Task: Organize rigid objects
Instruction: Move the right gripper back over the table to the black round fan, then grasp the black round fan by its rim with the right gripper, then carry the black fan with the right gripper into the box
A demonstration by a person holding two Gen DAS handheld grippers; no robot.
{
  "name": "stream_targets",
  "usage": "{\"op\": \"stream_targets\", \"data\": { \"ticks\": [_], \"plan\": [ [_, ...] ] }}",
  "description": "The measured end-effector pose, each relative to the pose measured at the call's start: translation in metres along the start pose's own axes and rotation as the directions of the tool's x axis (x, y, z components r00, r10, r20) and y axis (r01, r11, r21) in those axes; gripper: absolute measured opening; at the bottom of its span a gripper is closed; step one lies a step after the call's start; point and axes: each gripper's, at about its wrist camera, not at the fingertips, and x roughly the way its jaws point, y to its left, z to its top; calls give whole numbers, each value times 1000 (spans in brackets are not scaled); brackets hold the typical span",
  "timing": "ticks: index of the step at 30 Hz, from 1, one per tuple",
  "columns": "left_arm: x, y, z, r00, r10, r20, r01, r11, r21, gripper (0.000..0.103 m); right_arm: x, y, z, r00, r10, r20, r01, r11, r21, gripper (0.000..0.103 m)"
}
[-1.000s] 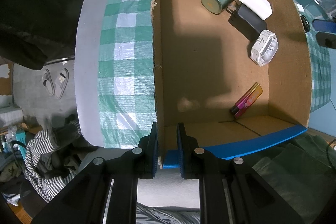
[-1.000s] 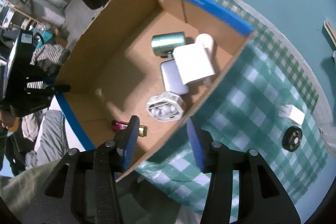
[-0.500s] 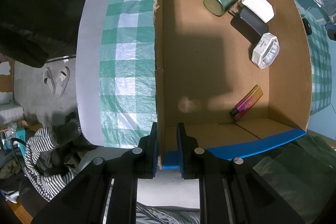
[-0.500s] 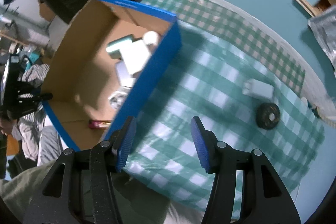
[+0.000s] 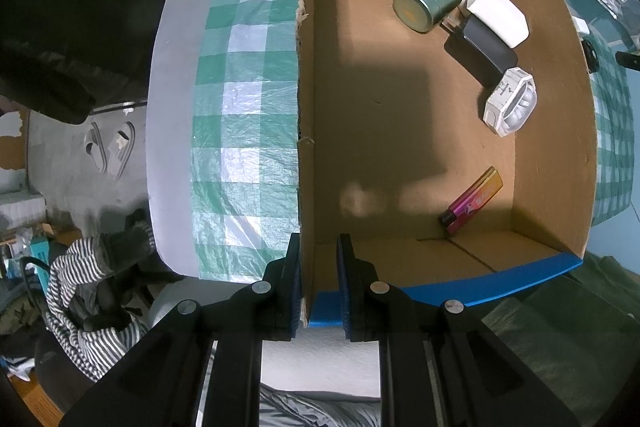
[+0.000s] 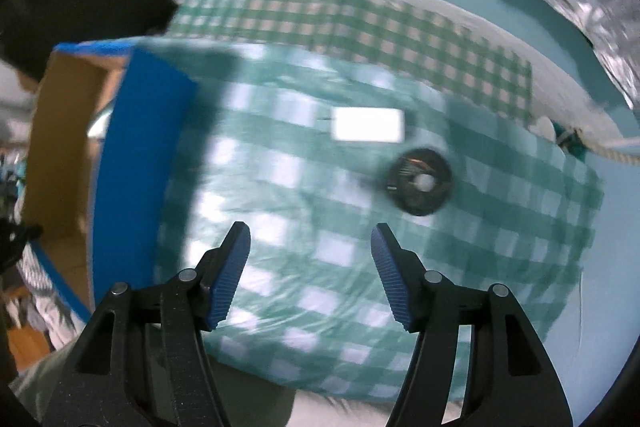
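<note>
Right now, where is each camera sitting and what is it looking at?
Left wrist: sits on the left gripper, looking straight down into the cardboard box; its fingers clamp the box wall.
Right wrist: sits on the right gripper, looking down at the checked cloth; its jaws have just been opening, nothing between them.
Both show the box and cloth.

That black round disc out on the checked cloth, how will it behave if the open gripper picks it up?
The black disc lies flat, so it probably won't roll until tipped on edge. It looks rigid and low, likely hard to pinch from above. The checked cloth may bunch if it's pushed.
</note>
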Motion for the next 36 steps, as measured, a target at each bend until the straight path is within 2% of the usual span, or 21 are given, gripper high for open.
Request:
{"op": "stream_targets", "data": {
  "ticks": [7,9,11,13,18,30,34,36],
  "plan": [
    [1,0,-1,1000,3,-5,-3,1000,-23,15,24,-59,13,998,-49,-46,57,982,180,67],
    [2,0,-1,1000,4,-7,-4,1000,-29,15,32,-70,16,997,-58,-49,68,974,217,68],
    [2,1,-1,1000,6,-10,-6,999,-34,15,42,-80,19,997,-35,-66,50,969,240,68],
    [2,1,-2,1000,9,-12,-9,999,-40,15,53,-88,22,995,-51,-88,72,963,260,68],
    [2,1,-2,1000,13,-14,-13,998,-53,15,69,-92,27,992,-54,-111,80,964,254,68],
    [3,2,-2,1000,16,-18,-17,997,-70,16,94,-83,32,982,-118,-145,141,976,163,68],
    [3,1,-2,1000,15,-18,-16,998,-68,16,96,-81,33,984,-107,-140,129,979,157,61],
    [3,1,-2,1000,15,-18,-16,998,-66,16,96,-80,34,984,-112,-138,133,980,146,61]
  ]
}}
